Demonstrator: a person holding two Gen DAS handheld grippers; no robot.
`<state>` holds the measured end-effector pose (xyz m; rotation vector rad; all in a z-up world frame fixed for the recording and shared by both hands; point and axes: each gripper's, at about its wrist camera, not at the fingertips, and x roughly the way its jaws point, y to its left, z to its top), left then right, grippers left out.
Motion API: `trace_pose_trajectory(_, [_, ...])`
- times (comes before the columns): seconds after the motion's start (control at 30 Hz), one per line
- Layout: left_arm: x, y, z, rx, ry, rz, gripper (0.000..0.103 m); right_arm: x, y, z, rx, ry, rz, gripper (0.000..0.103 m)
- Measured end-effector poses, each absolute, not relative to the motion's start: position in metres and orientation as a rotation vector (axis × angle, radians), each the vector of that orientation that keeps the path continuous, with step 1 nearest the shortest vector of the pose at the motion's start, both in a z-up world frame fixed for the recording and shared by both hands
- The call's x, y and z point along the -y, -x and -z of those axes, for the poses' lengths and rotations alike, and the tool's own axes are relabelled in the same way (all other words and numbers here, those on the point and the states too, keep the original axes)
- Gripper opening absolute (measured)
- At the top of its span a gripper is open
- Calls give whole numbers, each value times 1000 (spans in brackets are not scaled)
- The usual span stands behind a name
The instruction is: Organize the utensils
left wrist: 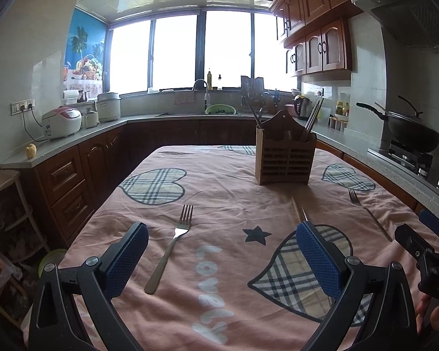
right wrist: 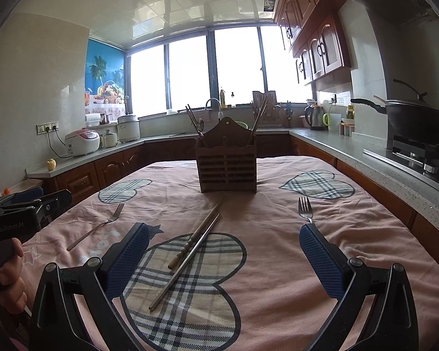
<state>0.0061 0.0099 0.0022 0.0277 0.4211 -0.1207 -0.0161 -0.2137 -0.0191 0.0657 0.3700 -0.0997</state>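
Utensils lay loose on the pink cloth with plaid hearts point(left wrist: 225, 204), short of the slatted brown wooden holder point(left wrist: 285, 158) that stood upright toward the far end of the table. Left wrist view: we held the left gripper point(left wrist: 221, 259) with its blue-padded tongs spread wide and empty above a silver fork point(left wrist: 172, 244), which lay between the fingers, tines pointing away. A second silver fork point(left wrist: 368, 215) lay off to the right, near the right gripper point(left wrist: 424, 234). We judged that closing on the thin, flat handle could pinch the cloth instead, or let the fork slide out.

Right wrist view: our right gripper point(right wrist: 224, 259) was likewise wide open and held nothing, poised over a brown wooden chopstick point(right wrist: 194, 235) and a metal chopstick point(right wrist: 184, 263) that crossed on a plaid heart. Grasping at the crossing risked lifting only one stick, or scissoring the pair apart. Chopsticks already leaning in the holder could obstruct insertion, and a hard push might tip it.
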Motion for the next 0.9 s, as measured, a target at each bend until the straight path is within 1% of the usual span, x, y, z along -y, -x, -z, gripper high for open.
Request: trace_pose_trajectory(0.9, [-10,-8,-3,-419,-24,120,102,210,17,13,-347,-57,92,103])
